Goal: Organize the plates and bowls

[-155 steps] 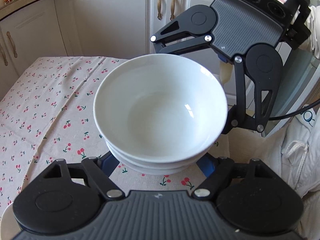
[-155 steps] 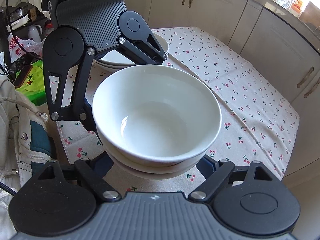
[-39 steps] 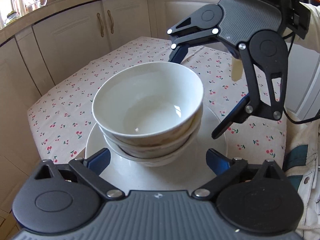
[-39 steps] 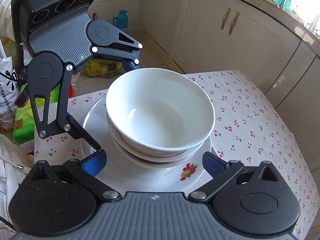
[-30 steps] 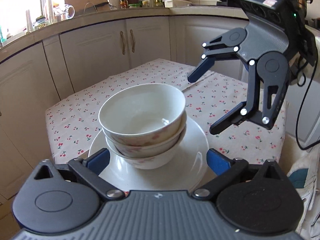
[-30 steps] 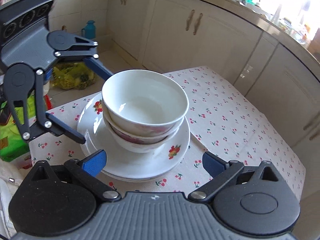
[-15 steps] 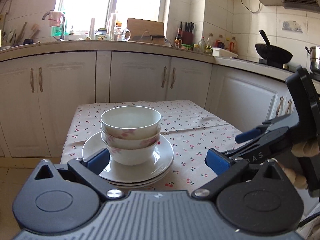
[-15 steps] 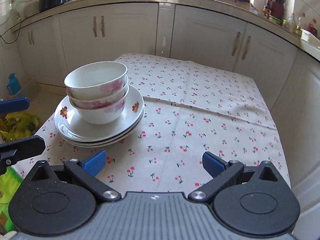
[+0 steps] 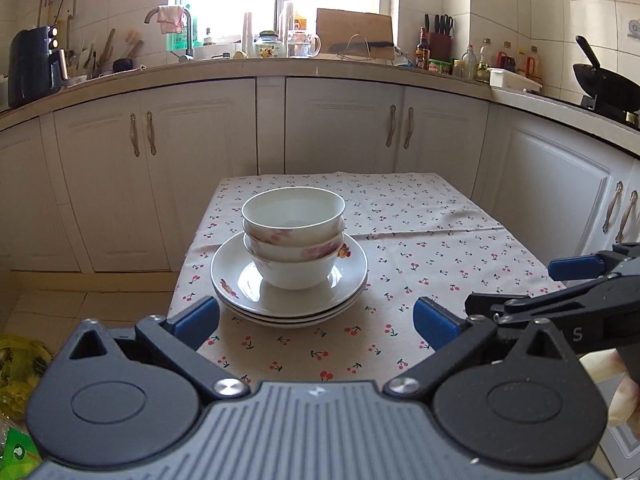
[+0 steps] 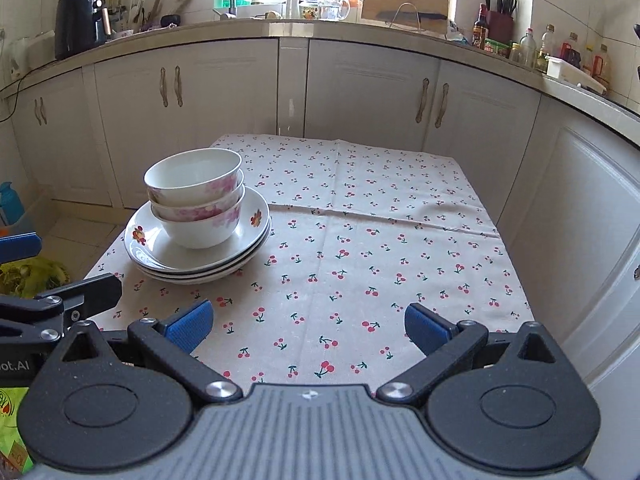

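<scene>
A stack of white bowls with pink flowers (image 9: pixel 294 240) (image 10: pixel 198 200) sits nested on a stack of white plates (image 9: pixel 288 292) (image 10: pixel 196 256) at the near left of the cloth-covered table (image 9: pixel 432 240) (image 10: pixel 380 240). My left gripper (image 9: pixel 316 318) is open and empty, pulled back in front of the stack. My right gripper (image 10: pixel 307 322) is open and empty, over the table's near edge, to the right of the stack. The right gripper also shows in the left wrist view (image 9: pixel 560 284), and the left gripper's fingers (image 10: pixel 60 296) show in the right wrist view.
White kitchen cabinets (image 9: pixel 344 128) and a crowded counter (image 9: pixel 320 60) curve round the back and right of the table. A black wok (image 9: pixel 604 88) stands on the right counter. A yellow-green bag (image 10: pixel 28 276) lies on the floor at left.
Both grippers let go of the bowl stack on the plates and pulled back and away from it. The stack now stands alone on the table.
</scene>
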### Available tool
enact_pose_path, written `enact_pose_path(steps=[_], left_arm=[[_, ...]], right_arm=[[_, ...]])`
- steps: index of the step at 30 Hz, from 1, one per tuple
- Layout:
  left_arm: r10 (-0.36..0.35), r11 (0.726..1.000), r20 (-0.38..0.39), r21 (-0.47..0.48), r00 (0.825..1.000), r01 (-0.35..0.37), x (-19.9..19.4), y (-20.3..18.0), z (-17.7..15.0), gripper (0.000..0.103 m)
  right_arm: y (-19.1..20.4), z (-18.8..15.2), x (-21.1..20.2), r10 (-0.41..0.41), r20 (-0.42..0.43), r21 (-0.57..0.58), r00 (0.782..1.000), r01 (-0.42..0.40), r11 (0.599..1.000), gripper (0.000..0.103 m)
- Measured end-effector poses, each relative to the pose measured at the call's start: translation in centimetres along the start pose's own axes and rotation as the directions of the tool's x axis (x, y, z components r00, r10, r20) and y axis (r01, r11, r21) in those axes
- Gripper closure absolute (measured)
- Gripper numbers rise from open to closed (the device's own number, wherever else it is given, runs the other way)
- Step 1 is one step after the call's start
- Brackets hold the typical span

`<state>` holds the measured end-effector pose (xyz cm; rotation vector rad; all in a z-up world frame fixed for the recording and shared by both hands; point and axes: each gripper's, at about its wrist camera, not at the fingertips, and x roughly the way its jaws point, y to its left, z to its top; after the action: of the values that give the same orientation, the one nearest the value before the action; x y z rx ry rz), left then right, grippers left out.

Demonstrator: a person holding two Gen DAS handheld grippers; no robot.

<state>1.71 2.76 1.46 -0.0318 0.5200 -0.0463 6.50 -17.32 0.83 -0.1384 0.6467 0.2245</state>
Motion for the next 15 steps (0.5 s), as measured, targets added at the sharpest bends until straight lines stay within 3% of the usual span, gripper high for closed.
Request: enact_pose_path(steps=[15], left_arm=[[0.018, 0.999, 0.017, -0.048, 1.000, -0.017, -1.1, -0.1, 0.3, 0.001]], right_arm=[[0.1, 0.3, -2.0, -0.041, 0.072, 0.015, 0.997, 0.040, 0.999, 0.000]])
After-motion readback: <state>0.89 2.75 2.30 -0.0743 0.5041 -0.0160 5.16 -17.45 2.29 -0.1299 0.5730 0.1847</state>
